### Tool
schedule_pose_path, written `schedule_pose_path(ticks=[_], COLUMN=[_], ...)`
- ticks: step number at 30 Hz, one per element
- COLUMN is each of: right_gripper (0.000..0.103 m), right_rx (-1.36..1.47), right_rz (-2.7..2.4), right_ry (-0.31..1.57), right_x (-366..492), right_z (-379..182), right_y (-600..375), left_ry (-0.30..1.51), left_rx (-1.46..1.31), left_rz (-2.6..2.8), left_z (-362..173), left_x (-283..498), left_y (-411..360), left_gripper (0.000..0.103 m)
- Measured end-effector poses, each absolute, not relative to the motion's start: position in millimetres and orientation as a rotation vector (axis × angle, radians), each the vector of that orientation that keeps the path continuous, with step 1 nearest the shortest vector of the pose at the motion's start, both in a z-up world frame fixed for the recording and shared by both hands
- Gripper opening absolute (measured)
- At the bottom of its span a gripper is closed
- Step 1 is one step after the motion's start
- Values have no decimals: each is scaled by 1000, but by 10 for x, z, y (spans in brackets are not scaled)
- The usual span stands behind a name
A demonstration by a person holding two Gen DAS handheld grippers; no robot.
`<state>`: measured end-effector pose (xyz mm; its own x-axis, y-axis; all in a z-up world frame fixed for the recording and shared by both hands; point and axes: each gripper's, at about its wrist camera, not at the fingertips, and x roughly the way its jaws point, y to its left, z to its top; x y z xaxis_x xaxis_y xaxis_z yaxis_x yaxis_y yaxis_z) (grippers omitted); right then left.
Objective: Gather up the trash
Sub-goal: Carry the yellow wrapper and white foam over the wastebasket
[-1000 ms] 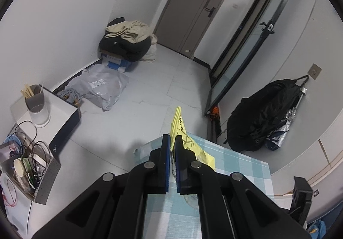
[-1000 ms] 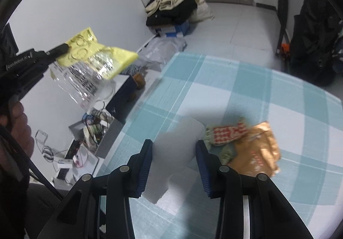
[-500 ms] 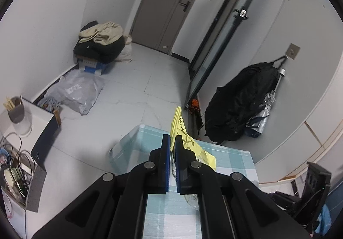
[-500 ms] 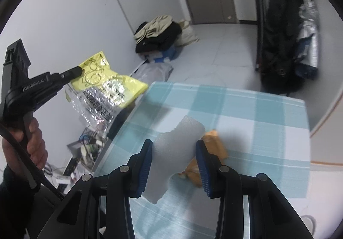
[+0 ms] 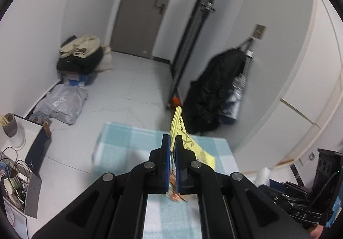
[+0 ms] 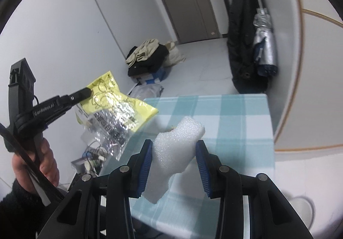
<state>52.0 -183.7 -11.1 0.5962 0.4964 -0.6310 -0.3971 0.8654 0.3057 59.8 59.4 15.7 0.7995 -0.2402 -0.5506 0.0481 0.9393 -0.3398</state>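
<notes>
My left gripper (image 5: 172,139) is shut on a yellow and silver wrapper (image 5: 179,124), which sticks out past its fingertips above the checked table (image 5: 128,142). In the right wrist view that left gripper (image 6: 86,93) is held by a hand at the left, and the wrapper (image 6: 115,102) hangs crumpled from it. My right gripper (image 6: 174,150) is shut on a white foam piece (image 6: 178,138), its blue pads pressing both sides, above the table (image 6: 231,114). A scrap of orange wrapper (image 5: 176,195) lies on the cloth below the left fingers.
A black coat (image 5: 214,89) and a silver umbrella hang on the right wall. A clothes pile (image 5: 81,57) and a grey bag (image 5: 62,104) lie on the floor at the left. A box of cables (image 5: 15,174) stands near the table. The door (image 5: 148,7) is shut.
Both grippers have risen and drawn back from the table, each keeping its load. The orange and red wrappers on the cloth are now hidden behind the foam in the right wrist view.
</notes>
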Motion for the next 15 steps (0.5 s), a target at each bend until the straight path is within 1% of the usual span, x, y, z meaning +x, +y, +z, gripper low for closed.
schedule_pose_path(ticks=[6, 15], right_gripper=[39, 39], right_rx=[200, 273], right_rz=[500, 434], right_ry=[723, 628], right_x=[143, -331], right_z=[83, 483], right_y=[-2167, -2882], left_ry=[646, 613], left_rx=[-311, -338], left_rz=[-179, -250], left_z=[261, 509], left_x=[362, 180], left_y=[328, -148], left_gripper=[0, 0])
